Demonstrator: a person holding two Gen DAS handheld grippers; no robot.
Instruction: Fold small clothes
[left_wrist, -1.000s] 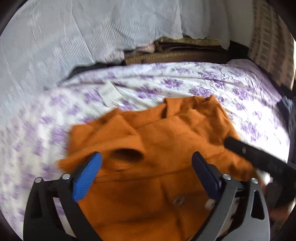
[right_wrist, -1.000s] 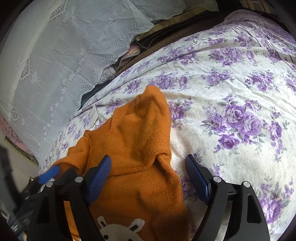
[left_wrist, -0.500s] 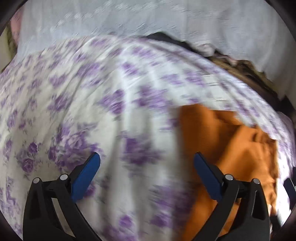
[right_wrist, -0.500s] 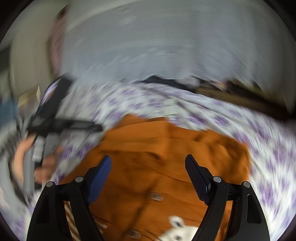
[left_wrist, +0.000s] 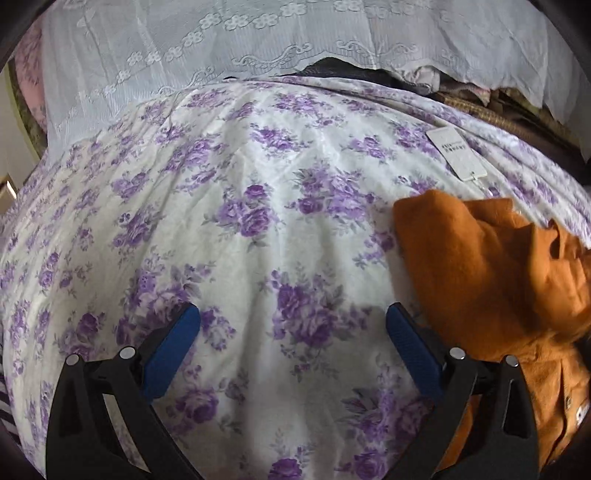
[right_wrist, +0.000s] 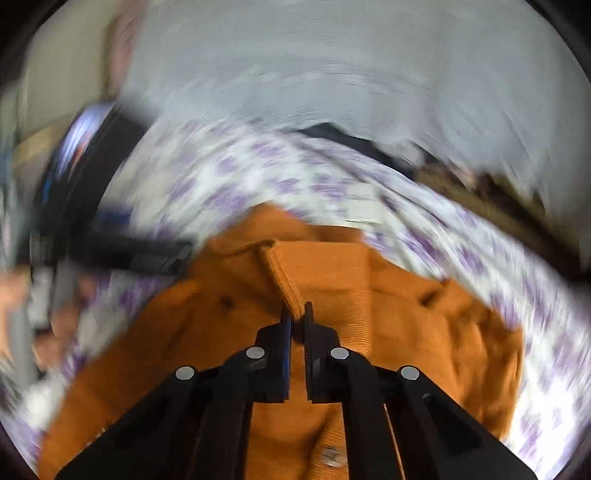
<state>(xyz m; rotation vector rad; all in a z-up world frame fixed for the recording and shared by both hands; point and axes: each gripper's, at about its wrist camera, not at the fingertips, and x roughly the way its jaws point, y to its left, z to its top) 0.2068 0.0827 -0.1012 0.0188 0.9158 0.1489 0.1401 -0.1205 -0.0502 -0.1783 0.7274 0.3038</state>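
A small orange knit cardigan (right_wrist: 369, 295) lies rumpled on a floral bed sheet (left_wrist: 258, 184). In the left wrist view it (left_wrist: 480, 266) sits at the right edge. My left gripper (left_wrist: 293, 328) is open and empty over bare sheet, left of the cardigan. My right gripper (right_wrist: 297, 314) is shut on a ribbed edge of the cardigan (right_wrist: 284, 280). The right wrist view is blurred by motion. The left gripper also shows at the left of the right wrist view (right_wrist: 110, 243).
A white paper tag (left_wrist: 456, 153) lies on the sheet beyond the cardigan. A white lace cloth (left_wrist: 258, 44) hangs along the far side of the bed. Dark items and a woven edge (left_wrist: 498, 114) show under it at the back right.
My right gripper has closed on the cardigan's ribbed edge. My left gripper swung left off the cardigan and now holds steady over bare sheet.
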